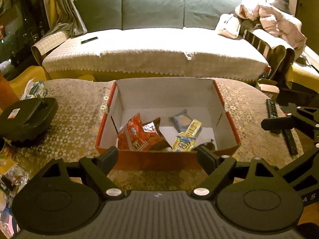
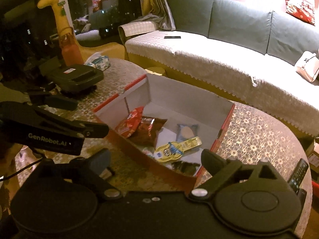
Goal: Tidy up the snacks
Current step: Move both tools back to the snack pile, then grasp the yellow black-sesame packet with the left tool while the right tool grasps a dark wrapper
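Here, both grippers hang above the near edge of a red cardboard box (image 1: 229, 115) that sits open on a patterned table (image 1: 75, 115), filling the middle of each view. The left gripper (image 1: 157, 155) has its fingers spread wide at the lower centre of its frame, nothing between them, with the box's near wall showing through the gap. The right gripper (image 2: 155, 159) likewise stands with its fingers spread wide and empty, over the box's near corner at the lower middle of its frame. Inside the box lie the snacks: a red packet (image 1: 132, 131) leaning at the left, a dark red-brown bag (image 1: 154, 137) touching it on the right, a blue-wrapped biscuit (image 1: 180, 119) toward the middle back, and a yellow cartoon-printed packet (image 1: 186, 139) lying just in front of the biscuit. A dark wrapper (image 2: 185, 167) lies at the near corner, partly hidden in the left view by the fingertip. In the left view the right gripper's arm juts in at the right edge; in the right view the left gripper shows at the left edge. On the table at the left of both frames sits a black flat appliance (image 1: 28, 117), with a crumpled white and blue pack (image 1: 35, 89) behind it. A remote control (image 1: 272, 107) lies on the table at the right. A sofa (image 1: 151, 14) with a pale cover spans the upper part of each frame.
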Demonstrator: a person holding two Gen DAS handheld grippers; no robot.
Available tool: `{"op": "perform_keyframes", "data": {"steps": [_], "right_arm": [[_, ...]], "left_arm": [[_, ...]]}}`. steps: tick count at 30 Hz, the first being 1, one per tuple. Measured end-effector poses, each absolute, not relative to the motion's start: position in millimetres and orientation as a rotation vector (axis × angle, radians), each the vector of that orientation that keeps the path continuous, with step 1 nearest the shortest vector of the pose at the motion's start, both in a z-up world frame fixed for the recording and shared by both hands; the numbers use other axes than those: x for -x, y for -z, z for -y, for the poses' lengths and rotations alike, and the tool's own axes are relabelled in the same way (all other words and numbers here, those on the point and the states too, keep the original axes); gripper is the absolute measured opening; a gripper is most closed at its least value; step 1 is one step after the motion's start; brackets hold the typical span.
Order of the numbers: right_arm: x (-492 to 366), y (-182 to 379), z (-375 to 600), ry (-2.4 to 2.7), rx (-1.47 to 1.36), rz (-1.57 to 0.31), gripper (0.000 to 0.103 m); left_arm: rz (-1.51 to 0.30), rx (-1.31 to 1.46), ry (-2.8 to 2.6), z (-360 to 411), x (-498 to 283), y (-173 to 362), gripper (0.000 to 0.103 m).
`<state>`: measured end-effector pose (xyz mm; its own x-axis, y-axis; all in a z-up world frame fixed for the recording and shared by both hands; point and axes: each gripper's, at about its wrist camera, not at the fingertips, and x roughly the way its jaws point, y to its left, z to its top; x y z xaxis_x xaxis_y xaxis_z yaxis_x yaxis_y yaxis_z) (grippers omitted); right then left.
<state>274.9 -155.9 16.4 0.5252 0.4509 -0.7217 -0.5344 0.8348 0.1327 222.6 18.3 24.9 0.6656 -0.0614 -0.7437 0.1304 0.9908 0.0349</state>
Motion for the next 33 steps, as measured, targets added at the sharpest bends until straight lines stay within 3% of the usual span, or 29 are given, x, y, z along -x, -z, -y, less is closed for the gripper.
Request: {"op": "perform_keyframes", "data": {"steps": [12, 26, 33], "right_arm": [[-224, 5, 167, -0.638, 0.146, -0.851, 0.103], [-188, 56, 157, -0.727, 0.274, -0.913, 0.102], [-184, 76, 143, -0.772, 0.373, -0.927, 0.095]], "left_arm": [[-0.831, 0.014, 0.100, -29, -164, -6, 0.103], [-0.986, 0.035, 0.037, -41, -116, 73, 0.103], [-1.028, 0.022, 0.047, -43, -109, 94, 0.103]]}}
